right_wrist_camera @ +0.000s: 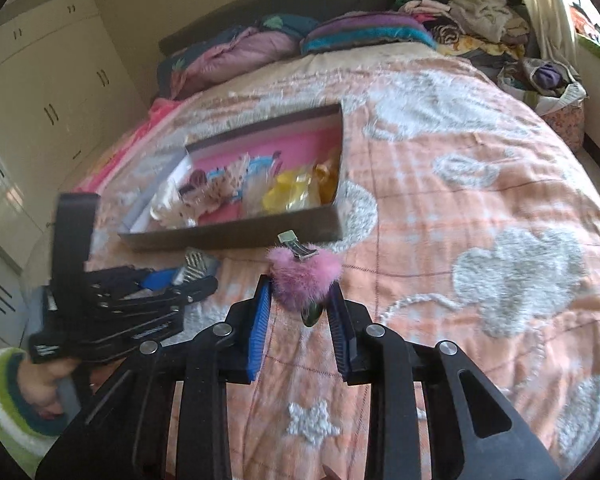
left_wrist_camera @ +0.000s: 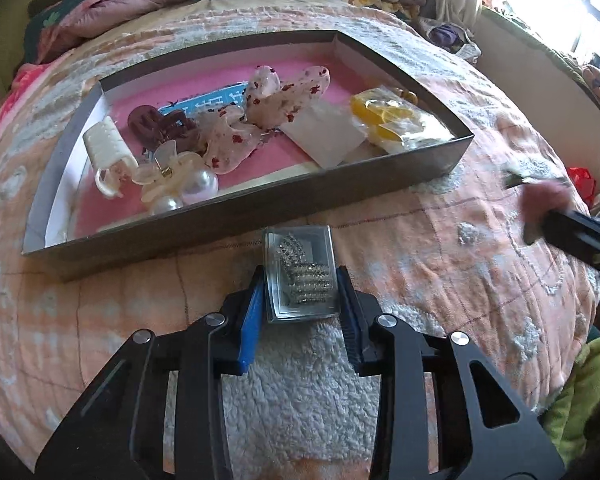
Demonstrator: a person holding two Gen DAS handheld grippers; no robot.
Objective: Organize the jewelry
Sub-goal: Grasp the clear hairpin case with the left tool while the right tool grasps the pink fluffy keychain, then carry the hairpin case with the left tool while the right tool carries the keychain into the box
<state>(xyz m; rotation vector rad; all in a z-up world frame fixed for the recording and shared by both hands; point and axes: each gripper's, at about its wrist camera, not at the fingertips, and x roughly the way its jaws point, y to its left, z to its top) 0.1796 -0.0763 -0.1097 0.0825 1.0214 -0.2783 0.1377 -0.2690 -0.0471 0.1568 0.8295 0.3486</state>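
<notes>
Left claw: your left gripper (left_wrist_camera: 299, 292) is narrowed onto the clear case (left_wrist_camera: 299, 276) holding a rhinestone piece; both blue pads sit against its long sides. The case lies on the bedspread (left_wrist_camera: 440, 280), just outside the near wall of the tray (left_wrist_camera: 236, 216).

Right claw: your right gripper (right_wrist_camera: 300, 300) is narrowed around the pink fluffy clip (right_wrist_camera: 305, 276), which rests on the bedspread close to the tray's near wall. Whether the pads bite the metal clip or only the fur, you cannot tell.

Risk, case: smooth plastic gripped only at its lower half. Lift too quickly and it may pivot or slide out.

Risk, clip: fur compresses and gives little purchase. If you hold fluff alone, expect it to pull free on the lift.

Risk, tray wall: both items sit close under the wall. A low carry could catch the edge and shove the light tray across the soft bedspread.

Risk, tray contents: hair claws (left_wrist_camera: 160, 168), a scrunchie (left_wrist_camera: 260, 120) and yellow packets (left_wrist_camera: 384, 120) already crowd the pink floor. Drop into a bare patch, or things pile and tangle.

Risk, two claws: they work near each other; converging on the tray together may knock them.
</notes>
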